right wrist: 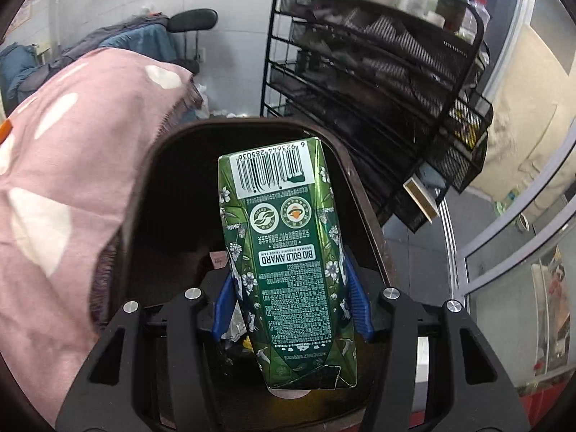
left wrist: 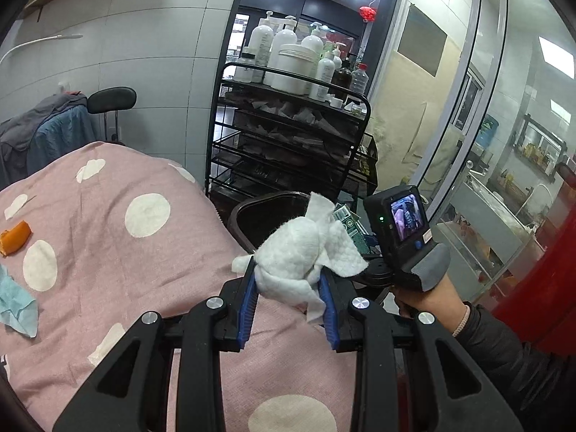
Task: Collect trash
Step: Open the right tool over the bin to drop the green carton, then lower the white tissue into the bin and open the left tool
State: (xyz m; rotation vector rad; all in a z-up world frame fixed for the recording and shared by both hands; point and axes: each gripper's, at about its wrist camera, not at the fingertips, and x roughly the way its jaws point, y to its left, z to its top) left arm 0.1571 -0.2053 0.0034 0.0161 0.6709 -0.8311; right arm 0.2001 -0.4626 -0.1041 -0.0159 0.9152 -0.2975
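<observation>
My left gripper [left wrist: 289, 280] is shut on a crumpled white tissue [left wrist: 306, 248] and holds it above the edge of the pink dotted bed cover [left wrist: 118, 252], near the dark brown trash bin [left wrist: 259, 212]. My right gripper [right wrist: 291, 288] is shut on a green drink carton [right wrist: 288, 252] and holds it directly over the open trash bin [right wrist: 151, 165]. Some scraps lie at the bin's bottom. The right gripper's handle and camera [left wrist: 399, 223] show in the left wrist view, held in a hand beside the bin.
An orange peel [left wrist: 14, 237] and a light blue tissue [left wrist: 18, 302] lie on the bed cover at the left. A black wire rack [left wrist: 288, 144] with white bottles stands behind the bin. A glass door [left wrist: 486, 126] is at the right.
</observation>
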